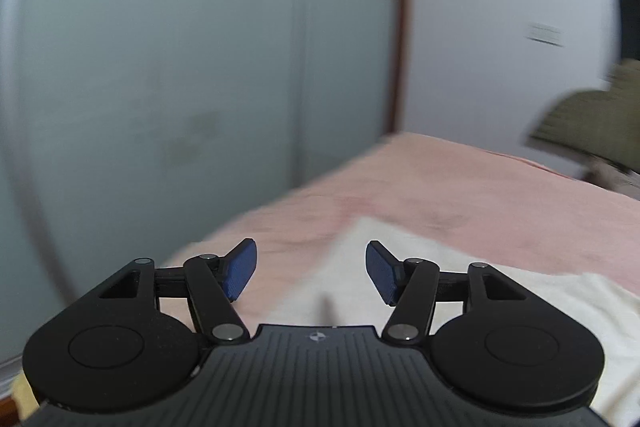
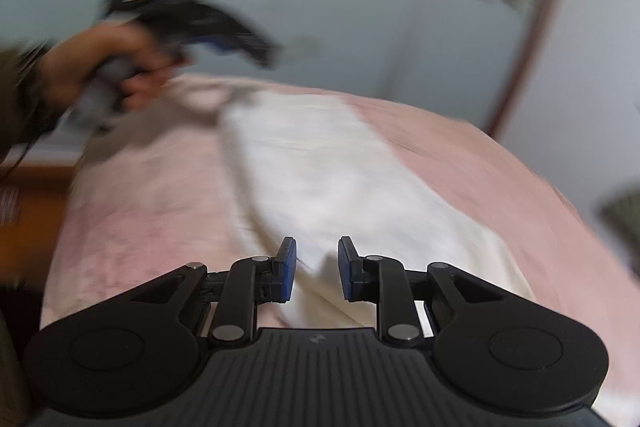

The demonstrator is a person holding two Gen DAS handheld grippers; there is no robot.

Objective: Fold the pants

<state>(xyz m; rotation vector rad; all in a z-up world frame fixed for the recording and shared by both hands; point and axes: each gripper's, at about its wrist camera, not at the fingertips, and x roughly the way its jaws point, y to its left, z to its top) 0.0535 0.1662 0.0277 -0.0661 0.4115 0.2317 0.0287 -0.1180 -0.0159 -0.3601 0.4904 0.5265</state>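
Your left gripper (image 1: 311, 269) hung wide apart and empty above the near end of the cream pants (image 2: 320, 179), which lay lengthwise on the pink bedcover (image 2: 140, 211), while your right gripper (image 2: 317, 269) stood narrowly parted over their near edge, gripping nothing.

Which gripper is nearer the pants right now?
Right. The right gripper hangs open just above the cream pants; the left gripper, also open, is lifted clear at their far end.
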